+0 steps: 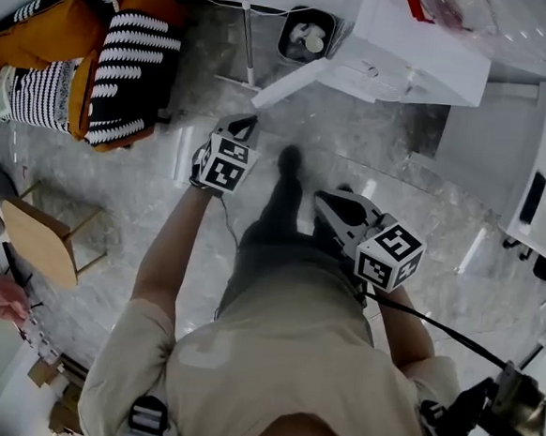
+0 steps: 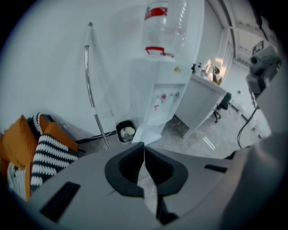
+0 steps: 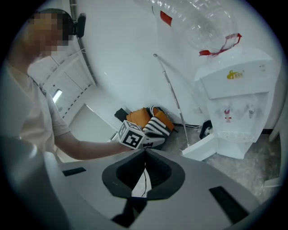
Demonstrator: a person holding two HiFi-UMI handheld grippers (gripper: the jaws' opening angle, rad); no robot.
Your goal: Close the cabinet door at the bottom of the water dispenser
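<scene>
At the wall ahead, the water dispenser (image 1: 427, 55) has its cabinet door (image 1: 298, 81) swung open, free edge just beyond the left tongs (image 1: 243, 123). The right tongs (image 1: 335, 208) are farther. Both pairs pinched together, empty.

Head view steeply down, gripper views share dispenser (image 2: 162, 96)

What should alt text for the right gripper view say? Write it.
The cabinet door at the bottom of a white water dispenser stands open at right. In front, the right gripper is shut and empty; beyond it a person's arm holds the left gripper before striped cushions.
</scene>
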